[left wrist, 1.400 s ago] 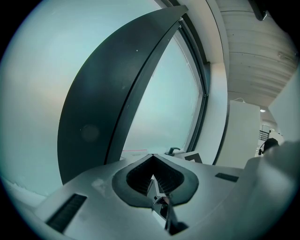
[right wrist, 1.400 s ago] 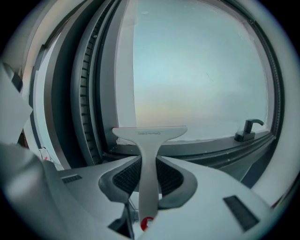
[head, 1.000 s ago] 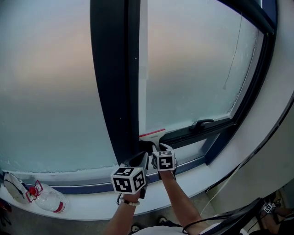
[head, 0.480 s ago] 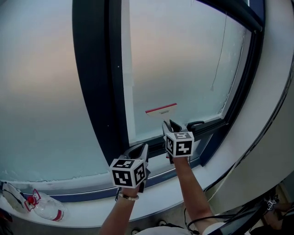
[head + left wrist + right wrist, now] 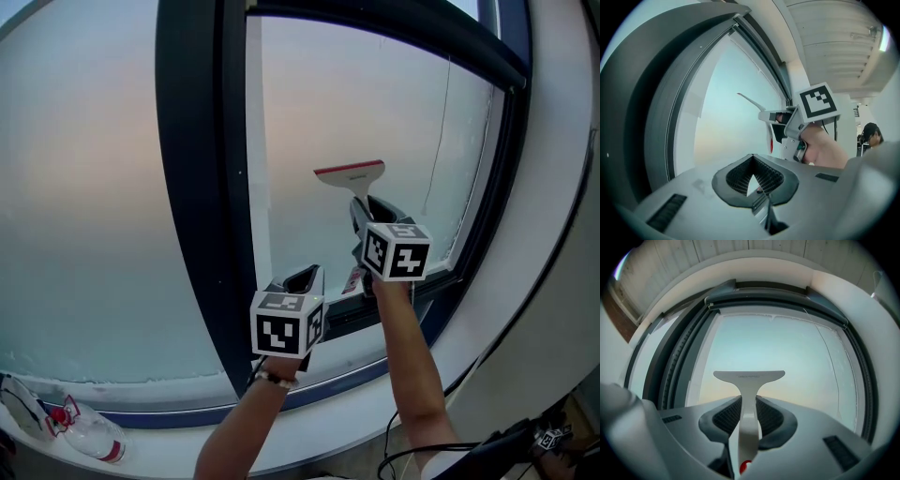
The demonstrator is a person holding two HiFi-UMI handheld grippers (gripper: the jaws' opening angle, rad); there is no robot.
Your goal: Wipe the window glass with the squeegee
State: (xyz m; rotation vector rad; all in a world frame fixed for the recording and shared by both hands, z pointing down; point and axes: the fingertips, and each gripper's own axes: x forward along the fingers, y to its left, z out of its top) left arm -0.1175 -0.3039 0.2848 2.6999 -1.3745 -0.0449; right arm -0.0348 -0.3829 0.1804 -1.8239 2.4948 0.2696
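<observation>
The squeegee has a white handle and a red-edged blade. It is held up against the frosted glass of the right window pane, about mid-height. My right gripper is shut on its handle just below the blade. In the right gripper view the handle runs up between the pads and the blade lies level across the glass. My left gripper hangs lower and to the left, by the dark mullion. It is shut on nothing, as the left gripper view shows.
A wide dark frame borders the right pane, with a white sill below. A plastic bottle with a red cap lies at the sill's far left. A thin cord hangs down the glass to the squeegee's right.
My right gripper has carried the squeegee from the pane's bottom edge up to mid-height. The left gripper has risen slightly and stayed shut.
</observation>
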